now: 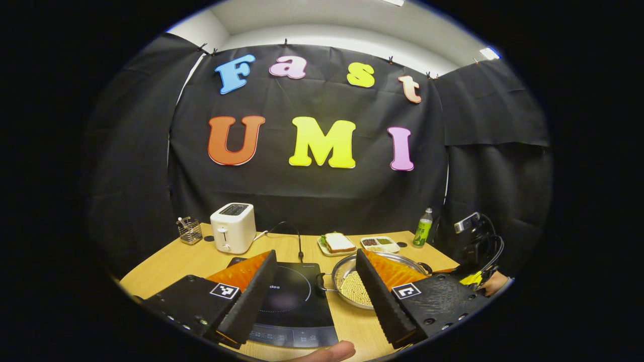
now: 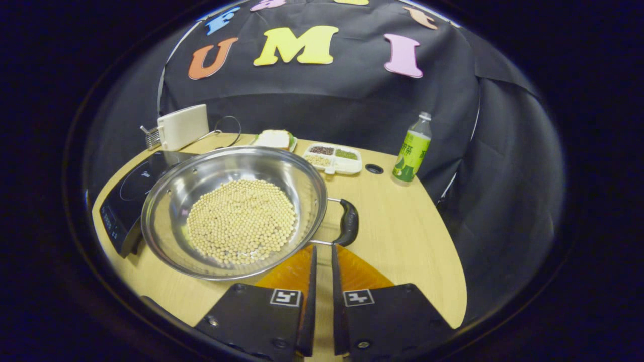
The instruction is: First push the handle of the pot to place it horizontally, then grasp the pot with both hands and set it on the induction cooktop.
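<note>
The right tool (image 2: 321, 251) has its two fingers drawn nearly together with a thin gap between them, gripping nothing; their tips sit just short of the pot's near black handle (image 2: 348, 221), which lies at about 1 o'clock from them. That handle is a curved black grip on two wire arms. The pot (image 2: 166, 201) is a wide, shallow stainless-steel pan with a shiny rim, its bottom covered by a layer of pale round beans (image 2: 241, 221). It rests on the wooden worktop (image 2: 402, 236), its left side beside the black induction cooktop (image 2: 128, 201) at 9 o'clock of the pot.

The left tool (image 1: 317, 274) is spread wide and released, holding nothing; between its fingers lie the induction cooktop (image 1: 294, 301) and the pot (image 1: 347, 274) with its other handle (image 1: 320, 281) toward the cooktop.

Farther back stand a white toaster (image 1: 233, 227), a sandwich on a plate (image 1: 338, 243), a divided tray of grains (image 2: 333, 157) and a green bottle (image 2: 412, 148).
</note>
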A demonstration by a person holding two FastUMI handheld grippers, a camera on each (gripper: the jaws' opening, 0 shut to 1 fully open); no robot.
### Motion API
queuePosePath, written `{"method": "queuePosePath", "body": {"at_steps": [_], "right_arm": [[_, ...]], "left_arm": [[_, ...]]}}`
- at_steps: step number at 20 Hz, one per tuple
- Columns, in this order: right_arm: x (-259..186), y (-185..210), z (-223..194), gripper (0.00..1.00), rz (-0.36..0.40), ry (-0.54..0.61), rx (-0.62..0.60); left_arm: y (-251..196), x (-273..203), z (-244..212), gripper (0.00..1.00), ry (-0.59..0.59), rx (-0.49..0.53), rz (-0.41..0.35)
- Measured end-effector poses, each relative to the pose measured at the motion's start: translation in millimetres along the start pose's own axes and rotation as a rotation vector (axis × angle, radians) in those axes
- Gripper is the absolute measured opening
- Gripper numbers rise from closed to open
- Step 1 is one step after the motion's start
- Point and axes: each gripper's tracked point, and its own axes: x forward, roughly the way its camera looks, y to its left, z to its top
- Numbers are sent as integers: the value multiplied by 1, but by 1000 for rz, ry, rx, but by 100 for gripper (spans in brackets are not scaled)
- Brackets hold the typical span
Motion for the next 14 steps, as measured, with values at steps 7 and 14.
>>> {"method": "queuePosePath", "body": {"at_steps": [7, 14], "right_arm": [[-14, -9, 19, 82, -49, -87, 26], [0, -8, 27, 83, 6, -70, 88]], "left_arm": [[-14, 55, -68, 96, 159, -12, -28], [-25, 104, -105, 96, 270, -16, -48]]}}
